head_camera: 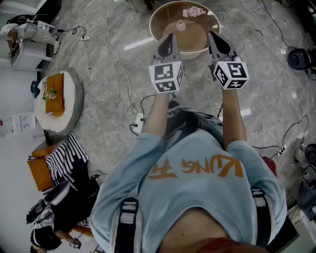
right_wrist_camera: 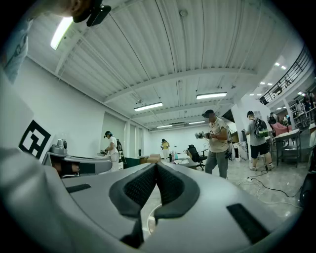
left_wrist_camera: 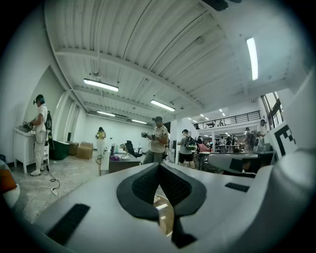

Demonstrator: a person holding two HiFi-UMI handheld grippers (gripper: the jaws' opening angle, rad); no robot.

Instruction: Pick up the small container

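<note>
In the head view a small pale pink container (head_camera: 180,25) stands on a round wooden table (head_camera: 197,43) ahead of me. Both grippers are held up side by side in front of the table's near rim, pointing forward and level. The tip of my left gripper (head_camera: 170,37) is a little short of the container and to its left; my right gripper (head_camera: 214,35) is off to the container's right. The left gripper view shows its jaws (left_wrist_camera: 158,166) shut together with nothing between them. In the right gripper view the jaws (right_wrist_camera: 156,166) are likewise shut and empty. Neither gripper view shows the container.
A cluster of pink flowers (head_camera: 193,11) lies at the table's far side. Cables and a power strip (head_camera: 138,122) run over the marble floor. A round white table (head_camera: 74,99) with an orange tray (head_camera: 55,94) stands at the left. People (left_wrist_camera: 158,141) stand about the hall.
</note>
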